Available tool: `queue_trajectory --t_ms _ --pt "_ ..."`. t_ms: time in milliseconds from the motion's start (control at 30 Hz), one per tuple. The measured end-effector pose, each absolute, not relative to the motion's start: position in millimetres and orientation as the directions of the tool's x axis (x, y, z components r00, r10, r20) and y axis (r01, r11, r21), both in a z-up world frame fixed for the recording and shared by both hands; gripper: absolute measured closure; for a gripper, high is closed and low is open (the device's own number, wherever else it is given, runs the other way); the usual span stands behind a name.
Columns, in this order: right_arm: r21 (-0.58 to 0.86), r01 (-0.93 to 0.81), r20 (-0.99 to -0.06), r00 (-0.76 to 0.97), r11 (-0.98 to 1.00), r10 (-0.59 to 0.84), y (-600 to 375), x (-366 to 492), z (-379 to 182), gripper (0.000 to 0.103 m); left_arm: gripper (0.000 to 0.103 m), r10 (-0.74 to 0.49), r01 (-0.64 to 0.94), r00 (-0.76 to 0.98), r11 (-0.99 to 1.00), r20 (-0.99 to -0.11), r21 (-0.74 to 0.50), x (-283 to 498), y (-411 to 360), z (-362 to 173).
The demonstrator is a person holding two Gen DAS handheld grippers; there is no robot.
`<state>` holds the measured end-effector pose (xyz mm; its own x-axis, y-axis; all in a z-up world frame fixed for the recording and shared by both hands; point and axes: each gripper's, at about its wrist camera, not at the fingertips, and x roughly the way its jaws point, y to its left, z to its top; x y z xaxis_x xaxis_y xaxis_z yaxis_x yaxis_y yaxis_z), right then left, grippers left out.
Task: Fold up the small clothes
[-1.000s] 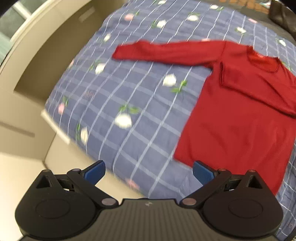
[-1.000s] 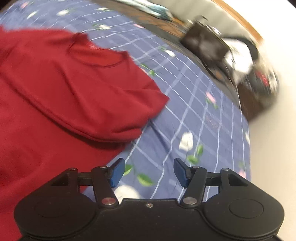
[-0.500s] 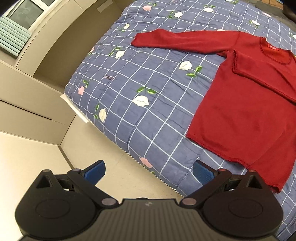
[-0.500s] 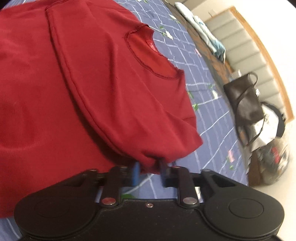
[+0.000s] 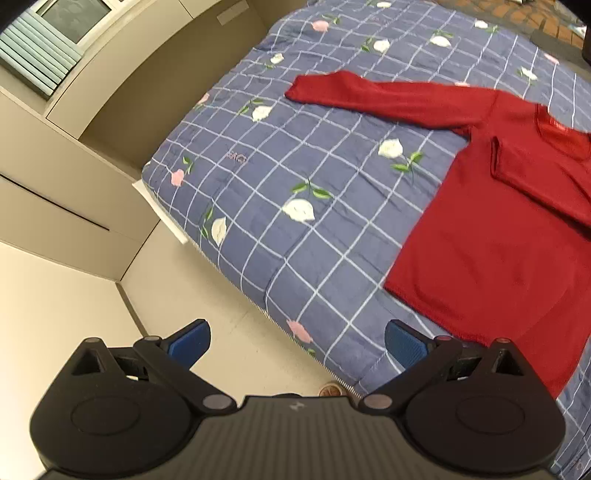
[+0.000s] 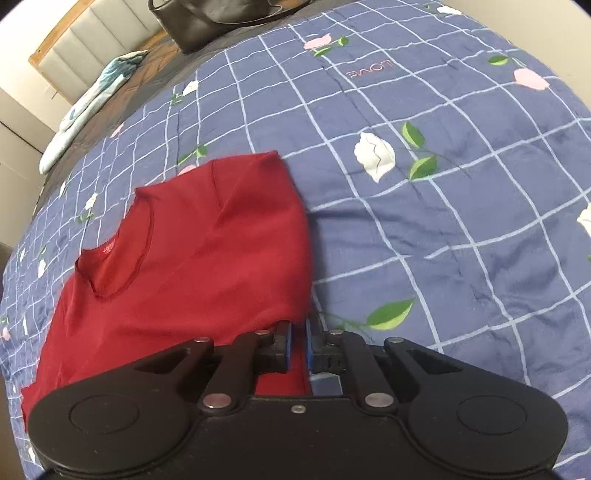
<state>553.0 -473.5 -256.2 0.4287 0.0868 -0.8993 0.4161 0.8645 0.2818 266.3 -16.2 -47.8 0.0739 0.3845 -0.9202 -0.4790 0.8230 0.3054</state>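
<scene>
We have the red sweater (image 5: 491, 254) spread flat on the blue checked quilt (image 5: 295, 177) so that each part can be turned over the body in order; one sleeve already lies folded across the chest, while the other sleeve (image 5: 388, 96) stretches straight out over the quilt, away from the body, and is not yet folded; we judge that sleeve to be the left side's job. The right gripper (image 6: 298, 349) sits low, close to the quilt at the sweater's right edge, pointing along the bed toward the headboard (image 6: 99, 37); its blue pads (image 6: 286, 347) are drawn almost together with a strip of red cloth showing between them, so we read it as clamped on the sweater's folded edge; holding there lets us set or carry that edge without rumpling the rest. The left gripper (image 5: 295, 341) hangs high, off the bed's near corner and above the floor (image 5: 229, 306), tilted down toward the outstretched sleeve; its jaws stand wide apart with nothing between them; from that height we can see the whole garment before reaching in. A dark bag (image 6: 207, 18) rests near the headboard, well apart from the sweater; it does not touch our work.
</scene>
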Motion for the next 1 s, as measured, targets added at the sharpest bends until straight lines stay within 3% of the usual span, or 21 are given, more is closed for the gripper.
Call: queue_trajectory --t_ms 133,400,600,767,1000 --pt "0.214 0.346 -0.902 0.428 0.914 0.05 -462.4 553.5 -240.3 0.075 0.0 0.383 -0.476 0.124 0.833 -0.916 0.283 273.3 -9.1 -38.3" --pt "0.108 0.257 -0.891 0.453 0.96 -0.021 -440.3 498.3 -210.2 0.028 0.0 0.317 -0.447 0.205 0.872 -0.926 0.199 307.8 20.3 -43.5" --pt "0.08 0.222 -0.893 0.449 0.972 -0.029 -382.6 446.0 -190.9 0.008 0.0 0.235 -0.464 0.201 0.878 -0.951 0.119 351.1 83.7 -80.0" --pt "0.093 0.246 -0.916 0.402 0.965 -0.014 -308.1 409.9 -181.7 0.001 0.0 0.212 -0.465 0.241 0.882 -0.947 0.079 397.3 152.2 -112.5" --pt "0.139 0.308 -0.935 0.353 0.941 0.023 -201.3 384.9 -179.2 0.001 0.0 0.163 -0.537 0.268 0.843 -0.95 -0.007 450.8 271.5 -167.9"
